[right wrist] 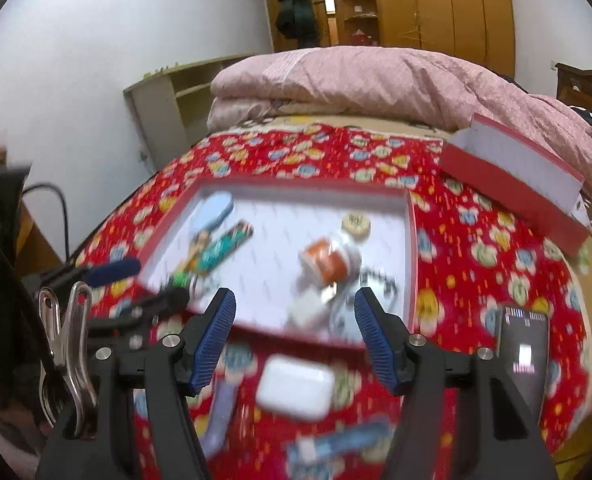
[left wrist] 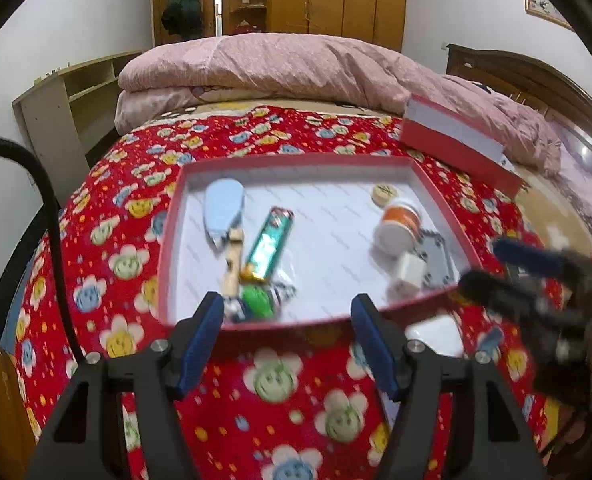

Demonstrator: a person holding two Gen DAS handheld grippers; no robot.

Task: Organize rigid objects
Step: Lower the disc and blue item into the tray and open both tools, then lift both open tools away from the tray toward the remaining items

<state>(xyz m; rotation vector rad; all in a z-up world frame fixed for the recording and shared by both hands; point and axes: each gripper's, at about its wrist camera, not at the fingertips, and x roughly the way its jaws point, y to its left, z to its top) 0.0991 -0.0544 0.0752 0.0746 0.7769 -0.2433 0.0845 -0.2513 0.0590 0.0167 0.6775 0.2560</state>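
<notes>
Clearly, from the left wrist view, the left tool (left wrist: 288, 320) is seen with its jaws wide apart and nothing between them, poised over the near rim of the red tray (left wrist: 168, 240) lying on the flowered bedspread (left wrist: 280, 400). Inside the tray, a pale blue oval case (left wrist: 224, 204) lies toward ten o'clock, a green-and-teal stick (left wrist: 270, 242) near the centre, and an orange-labelled bottle (left wrist: 397, 222) on its side toward two o'clock, with a white plug (left wrist: 407, 276) just beside it. All of these are judged light and stiff; the bottle would probably roll, so it is best taken across its body. The right tool (left wrist: 495, 272) appears blurred at three o'clock.

Seen from the right wrist view, the right tool (right wrist: 294, 320) is likewise held open and empty. A white earbud case (right wrist: 294, 386) lies on the bedspread at six o'clock, just outside the tray's near rim. It looks smooth, rounded and glossy, so it is judged slippery and light; it should be gripped across its shorter sides, squarely, lest it squirt out. A dark phone (right wrist: 521, 356) lies toward four o'clock, and a blurred blue object (right wrist: 335, 444) nearer the bottom edge cannot be identified. A second red box (right wrist: 511, 184) rests toward two o'clock.
</notes>
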